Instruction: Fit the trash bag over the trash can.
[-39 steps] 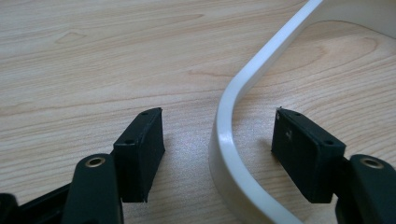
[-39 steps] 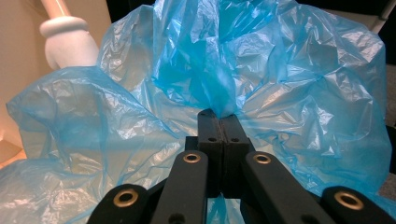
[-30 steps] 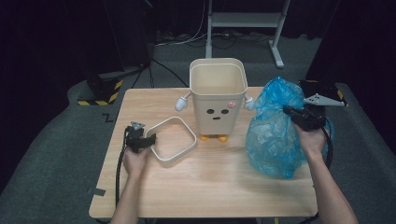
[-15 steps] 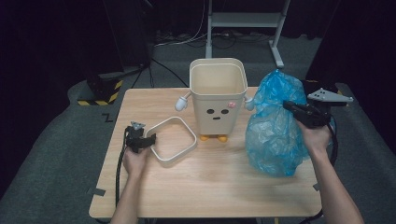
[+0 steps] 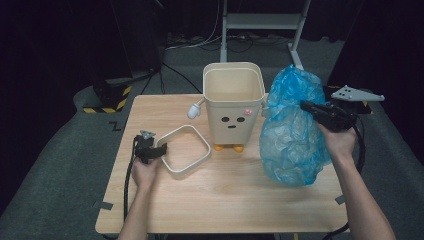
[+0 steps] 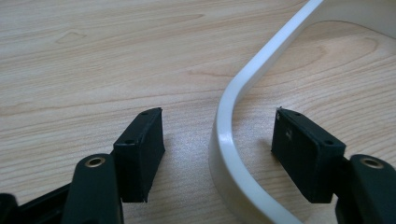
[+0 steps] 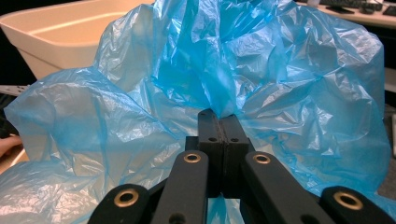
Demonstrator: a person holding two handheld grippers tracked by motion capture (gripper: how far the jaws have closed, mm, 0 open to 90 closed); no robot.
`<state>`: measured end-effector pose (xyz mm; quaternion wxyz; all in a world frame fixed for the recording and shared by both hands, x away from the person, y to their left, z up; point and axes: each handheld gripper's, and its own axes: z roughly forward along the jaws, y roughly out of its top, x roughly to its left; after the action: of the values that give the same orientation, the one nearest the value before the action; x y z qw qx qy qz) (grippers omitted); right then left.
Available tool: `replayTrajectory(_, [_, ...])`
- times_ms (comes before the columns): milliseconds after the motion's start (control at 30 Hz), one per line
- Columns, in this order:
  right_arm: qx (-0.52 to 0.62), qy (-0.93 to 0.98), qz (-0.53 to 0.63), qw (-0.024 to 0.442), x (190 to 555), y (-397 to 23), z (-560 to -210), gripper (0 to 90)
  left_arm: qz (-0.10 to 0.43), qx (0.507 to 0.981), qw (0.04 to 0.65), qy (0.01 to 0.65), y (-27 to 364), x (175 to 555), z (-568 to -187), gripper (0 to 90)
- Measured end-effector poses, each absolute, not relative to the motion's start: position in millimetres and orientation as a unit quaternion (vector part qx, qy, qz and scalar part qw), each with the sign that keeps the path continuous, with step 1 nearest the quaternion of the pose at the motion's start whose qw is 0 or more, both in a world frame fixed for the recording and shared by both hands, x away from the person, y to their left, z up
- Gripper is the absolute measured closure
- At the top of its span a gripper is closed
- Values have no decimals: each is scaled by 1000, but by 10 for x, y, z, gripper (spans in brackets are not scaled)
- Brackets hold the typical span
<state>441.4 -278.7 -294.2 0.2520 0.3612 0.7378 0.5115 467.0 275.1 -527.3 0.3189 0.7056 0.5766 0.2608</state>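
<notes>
Surrounding wooden table (image 5: 225,200), dark grey floor (image 5: 55,170)

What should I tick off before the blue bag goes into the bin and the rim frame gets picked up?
1. Right gripper pinching the blue plastic bag: ok, jaws shut on a fold.
2. Bag lifted off the table: cannot tell; its bottom looks to be at the surface.
3. Cream bin upright and open, nothing seen inside: ok.
4. Bag mouth spread for the bin: not ok, it hangs crumpled beside the bin.
5. Left gripper straddling the cream rim frame: ok, one jaw on each side.
6. Frame gripped: not ok, jaws open, pads clear of it.
</notes>
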Motion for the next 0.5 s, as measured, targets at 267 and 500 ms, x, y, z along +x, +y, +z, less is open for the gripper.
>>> replayTrajectory(267, [341,741,523,247,4440,-2663,-2753,900,261,706,319,577,2751,4670,-5273,344])
replayTrajectory(500, [321,742,535,245,4465,-2533,-2572,900,261,706,319,577,2751,4670,-5273,344])
